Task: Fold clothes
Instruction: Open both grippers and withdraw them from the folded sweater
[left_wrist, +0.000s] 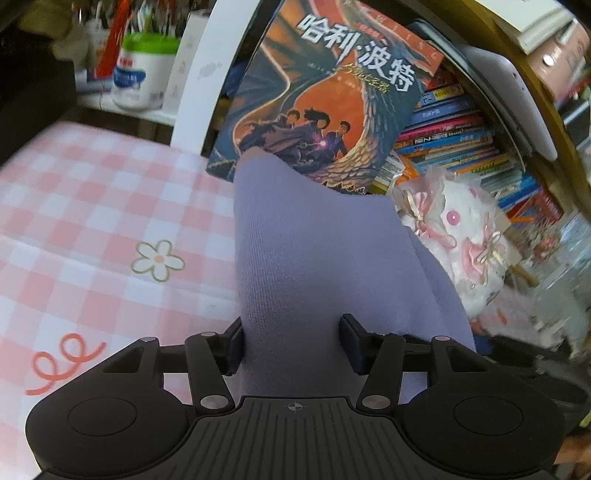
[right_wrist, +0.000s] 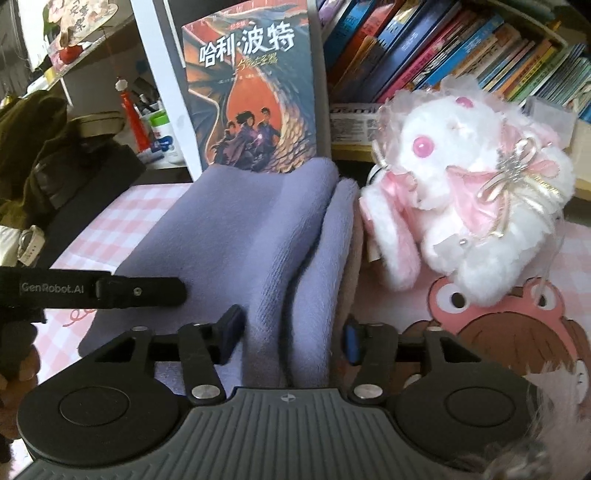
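Note:
A lavender knit garment (left_wrist: 314, 266) lies on a pink checked cloth (left_wrist: 92, 221). My left gripper (left_wrist: 291, 343) has the garment's fabric bunched between its two fingers and is shut on it. In the right wrist view the same garment (right_wrist: 236, 236) is folded into thick layers. My right gripper (right_wrist: 288, 339) is shut on a doubled fold of it. The left gripper's finger (right_wrist: 140, 291) reaches in from the left, lying across the garment's near left edge.
A white and pink plush toy (right_wrist: 465, 192) sits just right of the garment, touching it. A Harry Potter book (right_wrist: 251, 99) stands upright behind it. Rows of books (right_wrist: 461, 48) fill the shelf behind. A dark bag (right_wrist: 48, 155) and a white bottle (right_wrist: 166, 136) stand far left.

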